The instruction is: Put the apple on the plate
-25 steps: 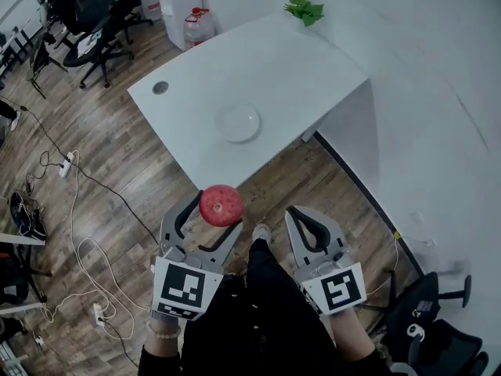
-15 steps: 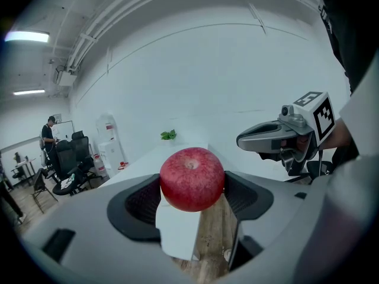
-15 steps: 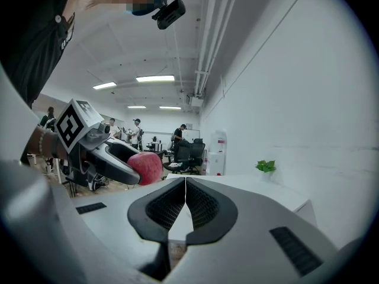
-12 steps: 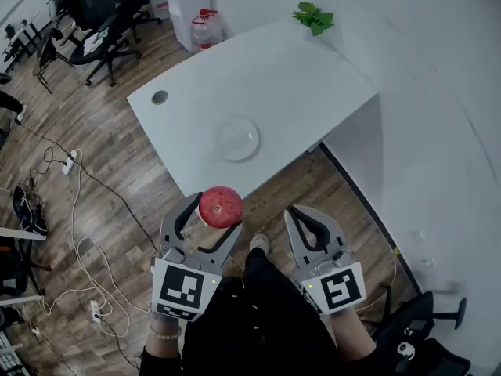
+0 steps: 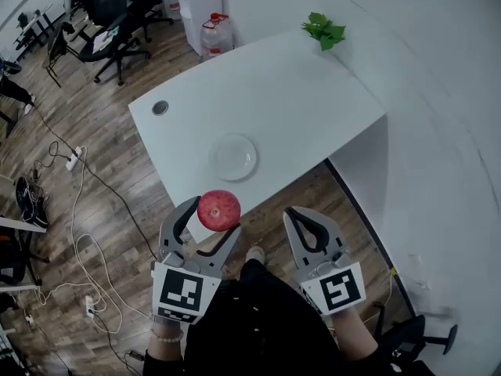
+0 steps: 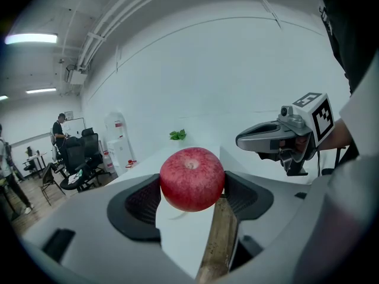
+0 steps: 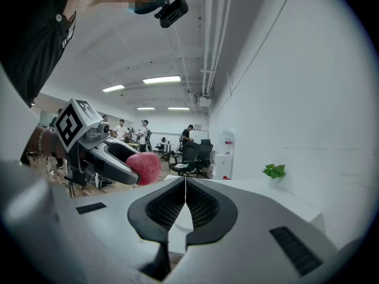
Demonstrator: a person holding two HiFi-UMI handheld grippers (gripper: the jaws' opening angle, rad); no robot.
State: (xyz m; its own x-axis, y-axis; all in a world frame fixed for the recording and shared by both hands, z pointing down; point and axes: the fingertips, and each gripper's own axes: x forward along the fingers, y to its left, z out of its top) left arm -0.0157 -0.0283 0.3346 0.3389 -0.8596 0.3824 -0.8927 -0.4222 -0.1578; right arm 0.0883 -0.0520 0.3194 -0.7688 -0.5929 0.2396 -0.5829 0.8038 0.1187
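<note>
A red apple sits clamped between the jaws of my left gripper, held in the air just short of the white table's near edge. In the left gripper view the apple fills the gap between the dark pads. The white plate lies empty on the table, a little beyond the apple. My right gripper hovers beside the left one, shut with its pads touching and nothing between them. From the right gripper view the apple shows at the left, with the right gripper in front.
A green leafy sprig lies at the table's far corner, and a round cable hole sits at its left corner. Office chairs, water bottles and floor cables lie left of the table. A white wall runs along the right.
The whole view has shifted: the table and plate now sit lower and nearer to both grippers. The apple stays held in the left gripper, and the right gripper stays shut.
</note>
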